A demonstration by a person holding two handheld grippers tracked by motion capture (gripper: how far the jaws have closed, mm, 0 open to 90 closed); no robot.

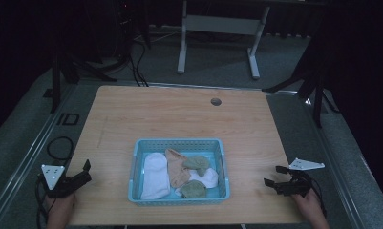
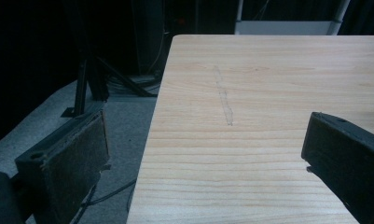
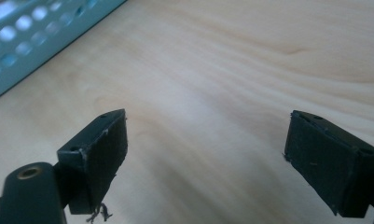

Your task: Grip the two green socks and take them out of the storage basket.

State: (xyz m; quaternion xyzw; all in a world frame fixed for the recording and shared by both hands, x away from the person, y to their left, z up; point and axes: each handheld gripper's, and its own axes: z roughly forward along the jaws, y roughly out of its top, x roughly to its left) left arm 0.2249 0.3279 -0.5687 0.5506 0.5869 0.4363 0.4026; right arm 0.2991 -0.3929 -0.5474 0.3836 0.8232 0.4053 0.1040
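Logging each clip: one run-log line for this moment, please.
left gripper: open, empty, left of basket | right gripper: open, empty, right of basket | socks: in basket, untouched

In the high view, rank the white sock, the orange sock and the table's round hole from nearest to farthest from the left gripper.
Measured from the left gripper:
1. White sock, at the left end of the blue basket.
2. Orange sock, just right of the white one.
3. Round hole, near the table's far edge, right of centre.
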